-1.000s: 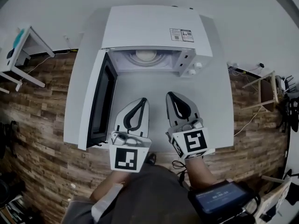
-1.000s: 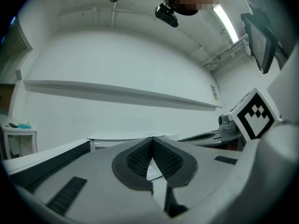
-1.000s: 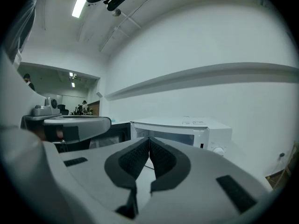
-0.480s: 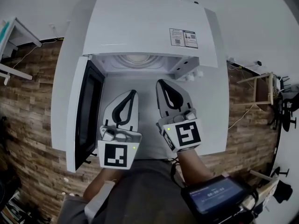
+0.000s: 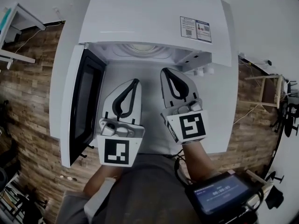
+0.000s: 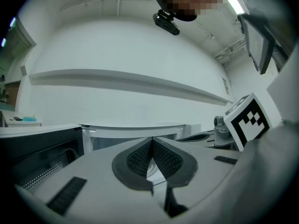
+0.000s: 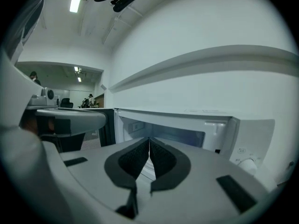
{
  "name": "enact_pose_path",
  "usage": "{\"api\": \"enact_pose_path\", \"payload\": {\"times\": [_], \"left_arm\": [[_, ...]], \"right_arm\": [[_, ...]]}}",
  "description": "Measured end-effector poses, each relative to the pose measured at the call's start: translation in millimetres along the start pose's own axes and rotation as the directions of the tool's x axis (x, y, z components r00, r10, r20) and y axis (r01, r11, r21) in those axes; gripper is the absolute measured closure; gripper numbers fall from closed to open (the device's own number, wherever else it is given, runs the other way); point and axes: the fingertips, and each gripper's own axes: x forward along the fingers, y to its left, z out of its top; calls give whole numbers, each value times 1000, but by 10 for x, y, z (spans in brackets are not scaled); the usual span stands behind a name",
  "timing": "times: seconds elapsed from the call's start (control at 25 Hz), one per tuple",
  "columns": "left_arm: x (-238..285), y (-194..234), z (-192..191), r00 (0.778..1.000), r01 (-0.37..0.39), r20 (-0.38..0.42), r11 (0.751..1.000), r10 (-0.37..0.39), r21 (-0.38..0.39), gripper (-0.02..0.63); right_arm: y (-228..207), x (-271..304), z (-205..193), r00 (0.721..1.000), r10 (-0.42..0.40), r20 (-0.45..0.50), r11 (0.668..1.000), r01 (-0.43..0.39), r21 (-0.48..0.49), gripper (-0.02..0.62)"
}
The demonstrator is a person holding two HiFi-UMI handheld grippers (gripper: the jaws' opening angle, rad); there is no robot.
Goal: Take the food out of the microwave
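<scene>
Head view is showing two white stickers (image 5: pixel 195 29), print too small to read, atop the white microwave (image 5: pixel 149 13) at the white table's (image 5: pixel 219 125) back edge. Pale round food (image 5: pixel 140 48) is sitting inside. Left gripper (image 5: pixel 135 81) and right gripper (image 5: pixel 165 71) are hovering before it, jaws together, empty.

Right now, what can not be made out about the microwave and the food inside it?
- The food: head view, the microwave roof hides most of the cavity; only a pale round edge shows.
- Cavity: left gripper view, the shut left hand-held gripper blocks most of it.
- Label: head view, print too small.
</scene>
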Motion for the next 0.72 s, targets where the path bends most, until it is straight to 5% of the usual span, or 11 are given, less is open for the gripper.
{"api": "enact_pose_path", "payload": {"times": [0.4,0.72], "left_arm": [[1,289,-243,997,-50,-57,998,48,-42,600],[40,390,-549,993,-39,-115,994,27,-103,600]], "right_arm": [[-38,501,-311,998,22,-62,999,-23,-29,581],[0,890,-685,992,5,-124,1000,-8,-18,442]]}}
